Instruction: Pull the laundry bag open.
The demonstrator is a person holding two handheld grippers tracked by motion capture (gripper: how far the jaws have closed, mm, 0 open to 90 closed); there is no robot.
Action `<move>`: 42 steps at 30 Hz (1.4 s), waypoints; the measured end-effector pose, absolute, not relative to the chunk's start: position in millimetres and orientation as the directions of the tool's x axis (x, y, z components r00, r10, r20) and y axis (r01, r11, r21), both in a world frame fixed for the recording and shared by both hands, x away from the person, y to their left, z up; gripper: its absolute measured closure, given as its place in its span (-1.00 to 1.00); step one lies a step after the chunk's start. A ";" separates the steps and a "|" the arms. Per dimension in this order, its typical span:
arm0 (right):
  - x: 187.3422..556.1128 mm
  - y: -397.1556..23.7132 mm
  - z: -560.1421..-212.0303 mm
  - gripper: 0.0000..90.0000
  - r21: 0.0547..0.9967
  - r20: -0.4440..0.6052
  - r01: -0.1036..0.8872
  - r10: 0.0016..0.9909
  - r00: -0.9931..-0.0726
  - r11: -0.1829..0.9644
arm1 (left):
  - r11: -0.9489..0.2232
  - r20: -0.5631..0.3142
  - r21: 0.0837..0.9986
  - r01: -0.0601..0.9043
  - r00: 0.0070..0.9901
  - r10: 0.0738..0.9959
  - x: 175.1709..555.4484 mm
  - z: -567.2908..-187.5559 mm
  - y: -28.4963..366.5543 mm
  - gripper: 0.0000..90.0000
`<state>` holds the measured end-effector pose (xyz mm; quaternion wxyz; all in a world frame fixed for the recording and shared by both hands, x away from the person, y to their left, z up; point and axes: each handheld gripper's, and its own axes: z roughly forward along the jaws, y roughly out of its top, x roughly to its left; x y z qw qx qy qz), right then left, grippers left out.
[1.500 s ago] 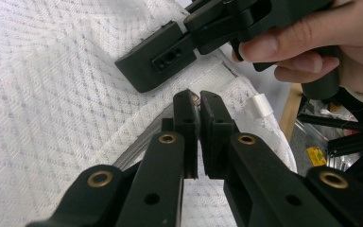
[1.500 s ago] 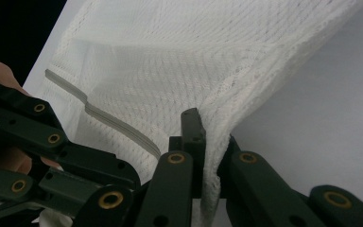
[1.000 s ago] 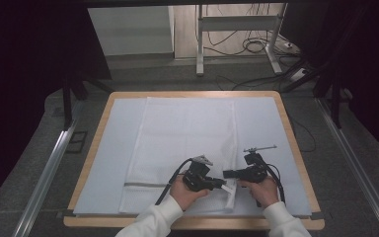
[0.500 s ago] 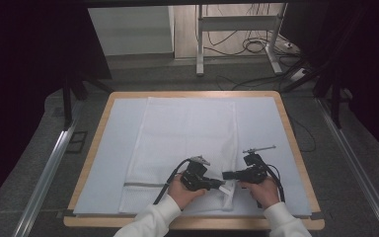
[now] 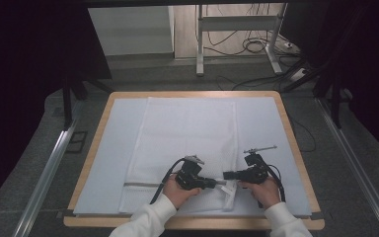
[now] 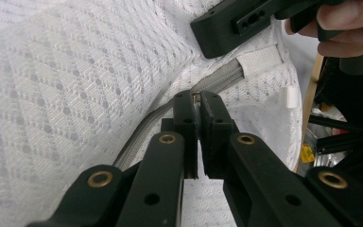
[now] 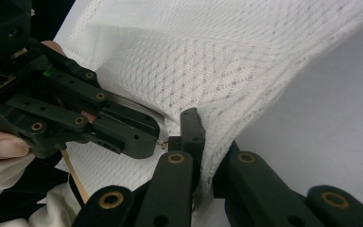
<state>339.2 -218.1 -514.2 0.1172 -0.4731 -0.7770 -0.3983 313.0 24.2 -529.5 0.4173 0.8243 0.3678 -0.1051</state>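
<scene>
A white mesh cover (image 5: 187, 133) lies flat on the table, with a grey zipper (image 5: 143, 184) along its near edge. My left gripper (image 5: 219, 183) points right and is shut on the small metal zipper pull (image 6: 196, 97) at the end of the zipper (image 6: 217, 80). My right gripper (image 5: 226, 175) points left, tip to tip with it. It is shut on the cover's mesh edge (image 7: 227, 113), which drapes over its jaws (image 7: 202, 137). In the right gripper view the left gripper (image 7: 146, 139) sits just left of these jaws.
A pale blue sheet (image 5: 113, 148) covers the wooden-rimmed table (image 5: 288, 128). The near rim (image 5: 197, 223) runs just in front of both hands. Metal rails (image 5: 44, 173) flank the table on the floor. Cables and a desk frame (image 5: 237, 29) lie beyond the far edge.
The left hand has crept very slightly to the left along the zipper line. The right hand and the cover look unchanged.
</scene>
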 end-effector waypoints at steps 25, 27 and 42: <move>338.9 -220.2 -515.2 0.97 0.510 0.554 0.827 0.645 -0.527 0.236 | -0.374 -0.474 0.599 0.708 0.690 0.548 312.2 -531.9 36.8 0.93; 338.8 -220.2 -515.4 0.97 0.514 0.551 0.824 0.645 -0.529 0.238 | -0.377 -0.475 0.594 0.711 0.688 0.549 312.9 -533.2 40.0 0.94; 338.7 -219.9 -516.3 0.97 0.510 0.551 0.824 0.643 -0.532 0.246 | -0.377 -0.471 0.592 0.712 0.685 0.555 310.8 -534.0 45.9 0.93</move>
